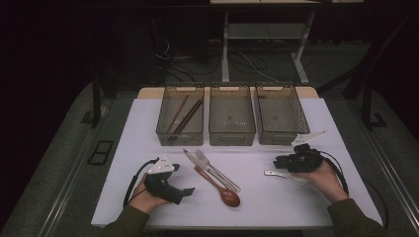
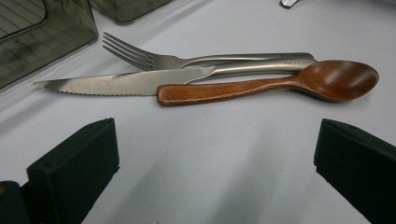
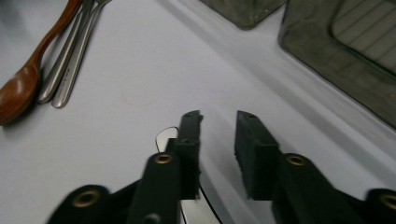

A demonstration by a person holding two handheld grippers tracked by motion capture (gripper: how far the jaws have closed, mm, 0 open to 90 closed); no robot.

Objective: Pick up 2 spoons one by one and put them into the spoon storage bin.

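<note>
On table | right tongs [image 3: 219, 126] part-open over white spoon [image 1: 284, 175] | left tongs [image 2: 215, 154] wide, empty

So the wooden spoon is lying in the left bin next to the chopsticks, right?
Not quite. The wooden spoon lies on the table, beside the knife and fork; the high view shows it. The left bin holds the chopsticks.

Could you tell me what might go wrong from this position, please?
The right gripper stands partly open over a pale spoon lying flat on the table, so closing may skid off its low handle.

The knife, fork and wooden spoon overlap; lifting one could drag the others.
</note>
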